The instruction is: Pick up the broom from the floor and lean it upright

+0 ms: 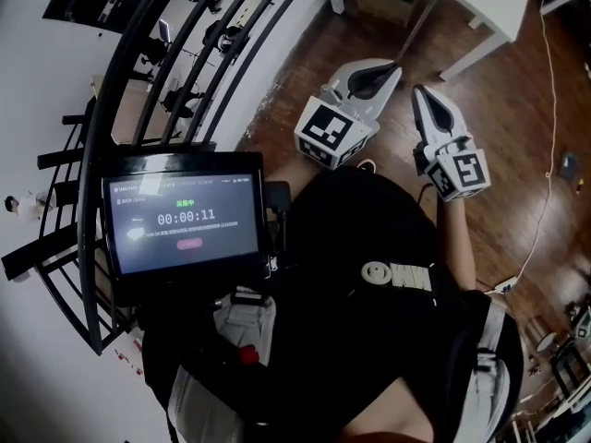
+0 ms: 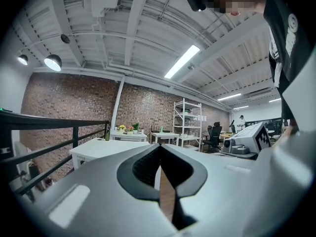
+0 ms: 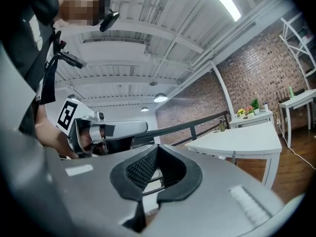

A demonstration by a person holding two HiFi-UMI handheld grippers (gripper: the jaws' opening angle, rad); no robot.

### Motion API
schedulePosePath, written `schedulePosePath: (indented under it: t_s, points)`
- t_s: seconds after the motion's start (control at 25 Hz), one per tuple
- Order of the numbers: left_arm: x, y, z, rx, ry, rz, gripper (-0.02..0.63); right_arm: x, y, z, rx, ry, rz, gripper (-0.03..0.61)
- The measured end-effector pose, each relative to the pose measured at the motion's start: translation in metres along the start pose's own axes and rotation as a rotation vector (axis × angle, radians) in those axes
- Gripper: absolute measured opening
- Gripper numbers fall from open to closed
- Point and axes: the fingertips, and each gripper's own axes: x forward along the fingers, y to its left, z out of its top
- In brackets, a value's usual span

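Observation:
No broom shows in any view. In the head view my left gripper point(image 1: 395, 68) and right gripper point(image 1: 420, 92) are held side by side in front of the person's chest, above a wooden floor point(image 1: 499, 109). Both point level, away from the body. The left gripper point(image 2: 159, 150) has its jaws closed together with nothing between the black pads. The right gripper point(image 3: 157, 150) is likewise shut and empty. Each gripper's camera catches the other: the left gripper point(image 3: 106, 130) with its marker cube, and the right gripper point(image 2: 247, 142).
A curved black railing point(image 1: 138, 81) runs along the left, with a lower floor beyond it. A tablet screen point(image 1: 180, 220) hangs at the person's chest. A white table point(image 1: 480, 7) stands ahead, a cable point(image 1: 551, 109) trails at the right. More white tables point(image 2: 98, 149) and a shelf point(image 2: 186, 122) stand by the brick wall.

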Motion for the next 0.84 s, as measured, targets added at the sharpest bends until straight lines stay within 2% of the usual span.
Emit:
schedulePosePath:
  t_s: [0.28, 0.52, 0.84]
  points:
    - [0.005, -0.003, -0.003, 0.001, 0.013, -0.008, 0.014, -0.006, -0.007, 0.006, 0.023, -0.003, -0.011, -0.008]
    - [0.009, 0.001, 0.005, -0.019, 0.001, 0.021, 0.014, -0.003, -0.011, 0.011, 0.009, -0.009, -0.005, -0.008]
    - [0.008, -0.002, 0.004, -0.024, -0.004, -0.001, 0.014, 0.001, -0.003, 0.010, 0.002, -0.005, 0.018, -0.008]
